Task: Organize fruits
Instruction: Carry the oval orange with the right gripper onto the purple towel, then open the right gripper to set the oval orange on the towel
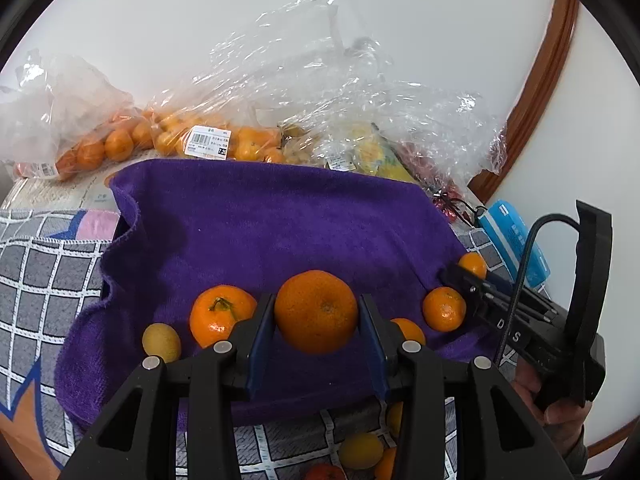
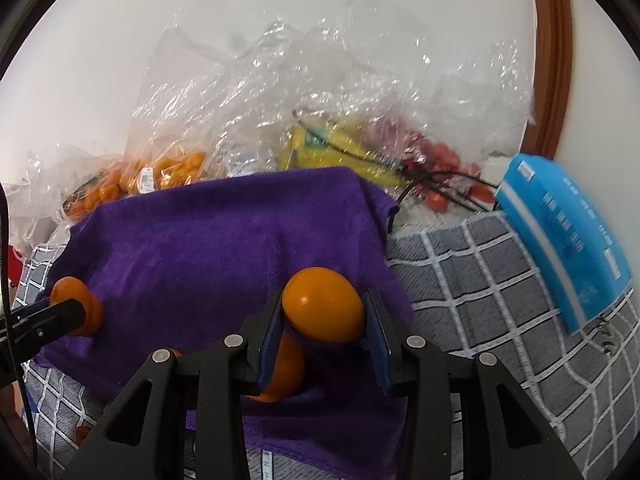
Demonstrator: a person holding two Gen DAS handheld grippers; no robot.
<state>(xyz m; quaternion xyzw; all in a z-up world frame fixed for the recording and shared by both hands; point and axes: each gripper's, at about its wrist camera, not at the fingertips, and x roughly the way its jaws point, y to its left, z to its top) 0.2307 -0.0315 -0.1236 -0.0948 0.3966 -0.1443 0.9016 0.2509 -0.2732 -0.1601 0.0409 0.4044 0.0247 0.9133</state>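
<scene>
My left gripper [image 1: 316,316] is shut on a large mandarin [image 1: 316,310], held just above the purple towel [image 1: 260,232]. A stemmed mandarin [image 1: 220,314] and a small yellow-green fruit [image 1: 161,342] lie to its left on the towel. Two smaller mandarins [image 1: 444,308] lie to its right. My right gripper [image 2: 324,312] is shut on a smooth orange fruit [image 2: 323,304] over the towel's right part [image 2: 224,240], with another mandarin [image 2: 286,368] beneath its left finger. The left gripper with its mandarin shows in the right wrist view [image 2: 74,312].
Clear plastic bags [image 1: 304,92] of small oranges [image 1: 116,144], yellow fruit [image 2: 320,152] and red fruit [image 2: 436,160] lie behind the towel. A blue packet [image 2: 568,236] stands at the right. A grey checked cloth [image 2: 480,280] covers the table. Loose fruits [image 1: 360,450] lie near the front edge.
</scene>
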